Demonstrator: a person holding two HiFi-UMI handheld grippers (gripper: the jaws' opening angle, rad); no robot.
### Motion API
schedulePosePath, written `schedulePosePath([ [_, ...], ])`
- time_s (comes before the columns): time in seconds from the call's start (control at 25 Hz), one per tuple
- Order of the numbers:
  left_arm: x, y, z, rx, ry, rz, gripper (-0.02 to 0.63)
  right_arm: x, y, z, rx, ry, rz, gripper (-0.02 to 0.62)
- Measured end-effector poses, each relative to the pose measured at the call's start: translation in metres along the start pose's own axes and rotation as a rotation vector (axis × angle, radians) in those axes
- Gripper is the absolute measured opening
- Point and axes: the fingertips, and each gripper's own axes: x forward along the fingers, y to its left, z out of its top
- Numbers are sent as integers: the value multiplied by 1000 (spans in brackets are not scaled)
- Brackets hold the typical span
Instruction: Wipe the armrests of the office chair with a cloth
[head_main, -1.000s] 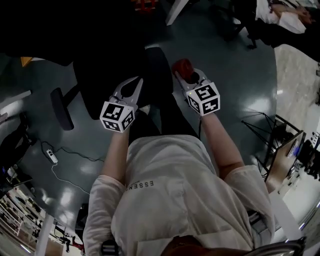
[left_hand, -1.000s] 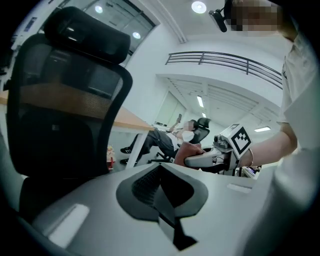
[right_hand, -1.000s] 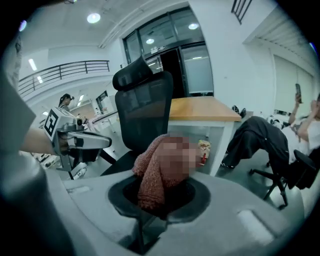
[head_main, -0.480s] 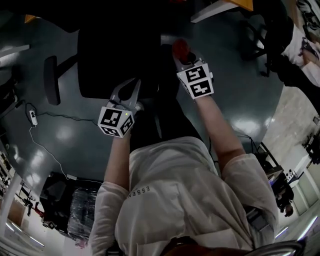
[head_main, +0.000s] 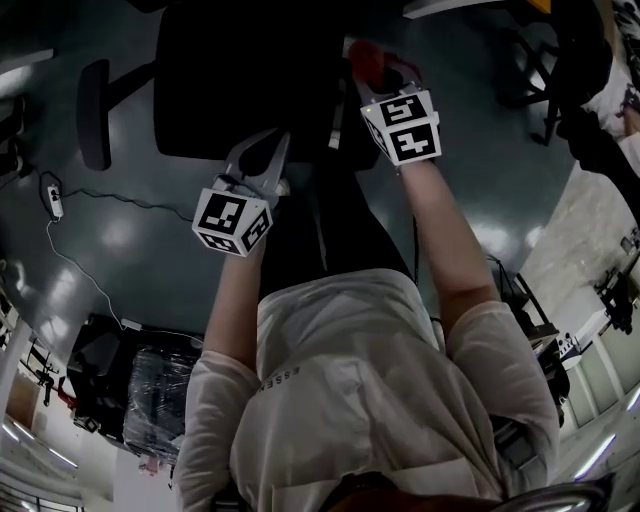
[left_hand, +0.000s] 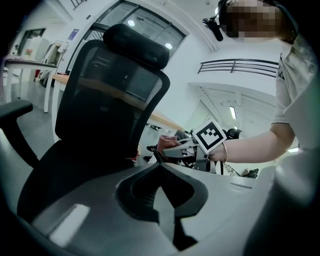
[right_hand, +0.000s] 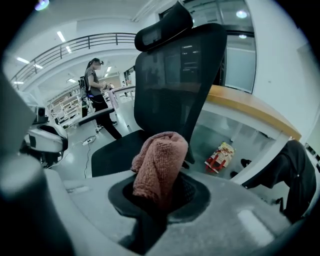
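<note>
Both grippers had moved further over the office chair (head_main: 240, 80). Right gripper (head_main: 378, 82): jaws clenched on red cloth (head_main: 364, 58), just beside near armrest (head_main: 343, 128). Left gripper (head_main: 268, 152): jaws closed, empty; far armrest (head_main: 93, 110) lay well apart, leftward

Bunched pink cloth (right_hand: 160, 160) near upright black office chair (right_hand: 170, 75).
</note>
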Motion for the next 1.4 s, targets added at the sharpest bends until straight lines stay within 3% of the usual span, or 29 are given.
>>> schedulePosePath([
  [0.64,-46,-30,-55,47,58,-146,17,-52,87,-65,133,-27,-15,51],
  [0.96,-71,-47,-80,71,80,-178,17,-77,129,-100,173,-44,-22,51],
  [1.2,-83,-55,-93,80,103,-203,17,-90,167,-121,244,1,59,49],
  [1.4,-73,-63,-84,93,112,-225,17,-116,147,-145,329,12,-7,49],
])
